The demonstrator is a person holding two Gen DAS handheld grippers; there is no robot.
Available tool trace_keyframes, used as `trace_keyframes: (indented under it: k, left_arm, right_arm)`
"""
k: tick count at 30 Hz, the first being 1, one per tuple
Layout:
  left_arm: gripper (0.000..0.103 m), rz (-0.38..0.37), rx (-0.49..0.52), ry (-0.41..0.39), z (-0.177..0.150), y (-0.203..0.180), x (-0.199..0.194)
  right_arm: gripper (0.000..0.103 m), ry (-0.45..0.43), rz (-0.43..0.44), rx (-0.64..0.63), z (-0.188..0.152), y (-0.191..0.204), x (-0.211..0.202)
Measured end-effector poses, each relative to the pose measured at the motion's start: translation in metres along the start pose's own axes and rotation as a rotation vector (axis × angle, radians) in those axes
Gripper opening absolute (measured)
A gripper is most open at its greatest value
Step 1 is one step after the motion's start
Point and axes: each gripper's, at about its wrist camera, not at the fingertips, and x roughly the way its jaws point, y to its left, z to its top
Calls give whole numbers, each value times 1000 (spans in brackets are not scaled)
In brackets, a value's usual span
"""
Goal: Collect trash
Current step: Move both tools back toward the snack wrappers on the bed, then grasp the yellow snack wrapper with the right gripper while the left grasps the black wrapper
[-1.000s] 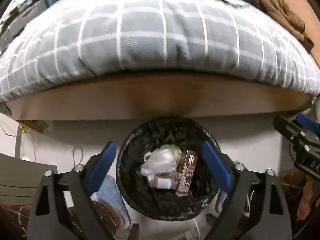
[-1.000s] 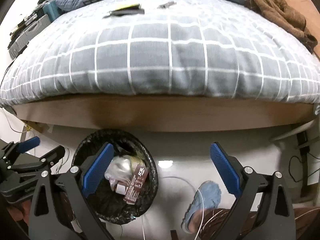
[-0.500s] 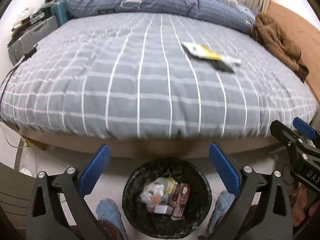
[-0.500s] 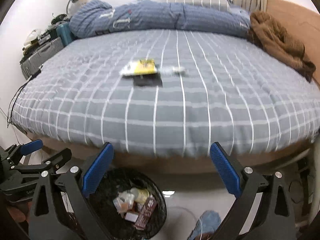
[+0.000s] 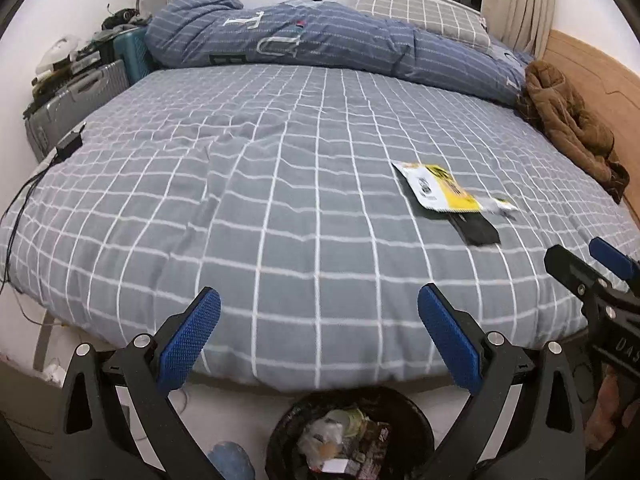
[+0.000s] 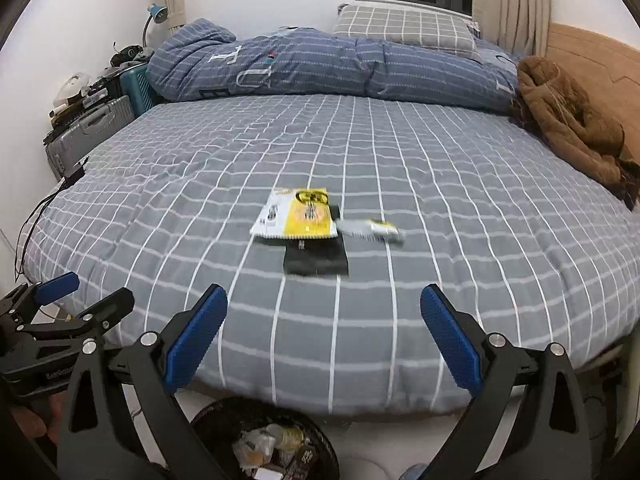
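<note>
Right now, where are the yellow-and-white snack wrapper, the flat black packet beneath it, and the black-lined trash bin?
yellow-and-white snack wrapper (image 6: 298, 214): right wrist view, middle of its printed face.
flat black packet (image 6: 316, 260): right wrist view, exposed near half.
black-lined trash bin (image 5: 416, 420): left wrist view, right rim.

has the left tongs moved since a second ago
Yes. The left tongs have risen and tipped up: the trash bin, earlier centred between their tips, now sits at the frame's bottom edge, with the bed top in view.
</note>
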Motion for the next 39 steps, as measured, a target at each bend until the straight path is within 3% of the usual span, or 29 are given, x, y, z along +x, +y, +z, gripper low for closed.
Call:
trace_keyframes:
  k: [11, 24, 34, 39]
  left_arm:
    - [97, 14, -6, -3, 48, 15, 45]
    - [97, 18, -23, 22, 88, 25, 101]
    - [97, 15, -36, 34, 100, 27, 122]
    - [97, 16, -43, 37, 101, 30, 125]
  right_arm:
    - [93, 49, 12, -17, 46, 12, 72]
    - [92, 138, 12, -43, 67, 28, 144]
    - [70, 221, 18, -64, 72, 34, 184]
    - [46, 246, 1, -95, 66, 39, 193]
